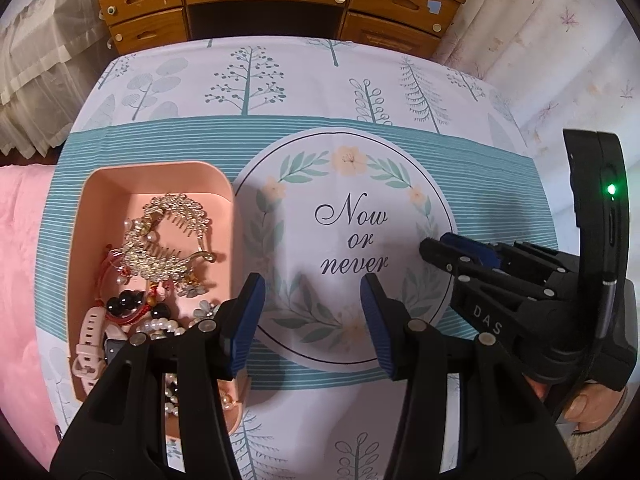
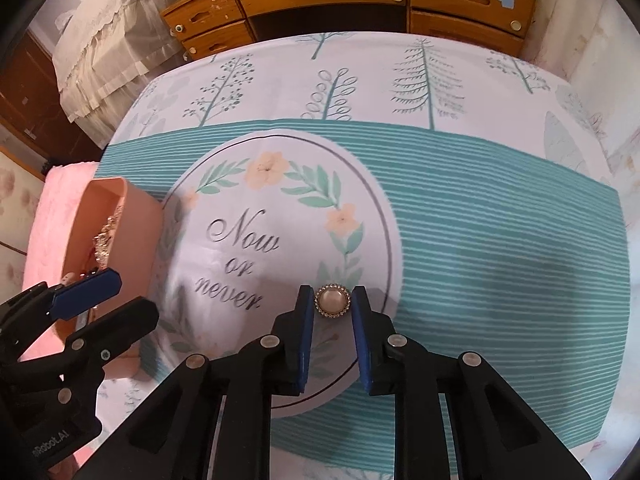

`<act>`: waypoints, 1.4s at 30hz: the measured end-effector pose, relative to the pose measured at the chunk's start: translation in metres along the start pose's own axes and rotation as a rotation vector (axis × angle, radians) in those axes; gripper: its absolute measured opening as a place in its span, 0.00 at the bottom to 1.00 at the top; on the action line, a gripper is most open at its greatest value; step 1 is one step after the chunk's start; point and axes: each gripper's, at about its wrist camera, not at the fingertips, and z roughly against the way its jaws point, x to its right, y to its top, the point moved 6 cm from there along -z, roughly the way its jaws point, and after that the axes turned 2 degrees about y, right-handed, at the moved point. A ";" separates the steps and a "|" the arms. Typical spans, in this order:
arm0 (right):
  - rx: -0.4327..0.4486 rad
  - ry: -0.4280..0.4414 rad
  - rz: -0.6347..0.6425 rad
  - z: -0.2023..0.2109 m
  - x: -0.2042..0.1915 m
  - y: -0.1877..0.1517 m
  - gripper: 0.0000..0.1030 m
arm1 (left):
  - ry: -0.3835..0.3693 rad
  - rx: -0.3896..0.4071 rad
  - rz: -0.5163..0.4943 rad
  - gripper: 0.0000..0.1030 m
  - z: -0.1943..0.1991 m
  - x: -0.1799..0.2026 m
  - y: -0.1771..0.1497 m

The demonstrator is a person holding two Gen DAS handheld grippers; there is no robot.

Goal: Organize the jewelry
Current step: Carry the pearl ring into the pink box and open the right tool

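Note:
A pink box [image 1: 160, 176] sits at the left of the tablecloth, also seen in the right wrist view [image 2: 136, 208]. It holds gold hair combs [image 1: 168, 232], a pink watch [image 1: 92, 344], pearl strands [image 1: 160, 326] and dark beads [image 1: 124, 302]. My left gripper [image 1: 312, 320] is open and empty, just right of the box. My right gripper [image 2: 333, 300] is shut on a round pearl brooch [image 2: 333, 299] with a rhinestone rim, held over the cloth's printed circle. It shows in the left wrist view [image 1: 436, 246] at the right.
The table is covered by a cloth [image 1: 460, 168] with teal stripes, trees and a "Now or never" circle [image 1: 352, 236]. A wooden desk with drawers [image 1: 280, 0] stands behind. A pink blanket [image 1: 20, 260] lies at the left.

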 end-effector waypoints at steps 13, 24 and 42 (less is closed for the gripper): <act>0.091 0.092 0.128 0.075 -0.081 -0.018 0.18 | 0.037 0.083 0.005 0.45 0.062 -0.039 -0.017; 0.189 0.163 0.276 0.124 -0.183 -0.035 0.18 | 0.114 0.178 -0.017 0.45 0.112 -0.093 -0.045; 0.118 0.202 0.235 0.066 -0.204 -0.025 0.23 | 0.178 0.151 0.016 0.56 0.087 -0.132 -0.064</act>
